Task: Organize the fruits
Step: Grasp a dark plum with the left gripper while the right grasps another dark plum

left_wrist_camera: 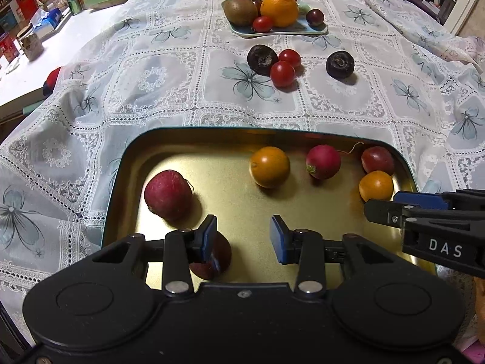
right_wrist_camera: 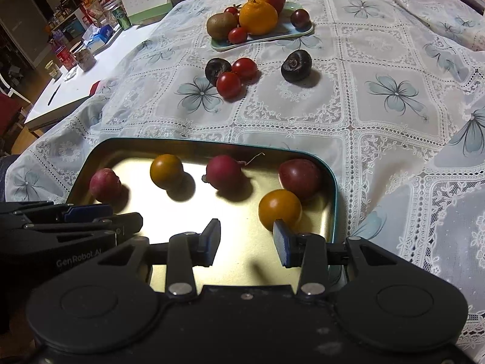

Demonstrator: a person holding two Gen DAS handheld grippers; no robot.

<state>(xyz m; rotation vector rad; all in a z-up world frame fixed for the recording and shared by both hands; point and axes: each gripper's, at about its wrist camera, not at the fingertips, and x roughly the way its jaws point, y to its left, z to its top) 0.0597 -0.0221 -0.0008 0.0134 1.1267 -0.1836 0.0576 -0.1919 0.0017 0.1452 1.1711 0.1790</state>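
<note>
A gold metal tray holds two orange tomatoes, red radishes and dark red fruits. My left gripper is open over the tray's near side, and a dark red fruit lies under its left finger. My right gripper is open over the tray, its right finger just in front of an orange tomato. On the cloth beyond lie two red tomatoes and two black fruits.
A pale green plate at the far end holds an apple, an orange, a kiwi and small red fruits. The table is covered by a lace floral cloth. A white side table with boxes and jars stands at left.
</note>
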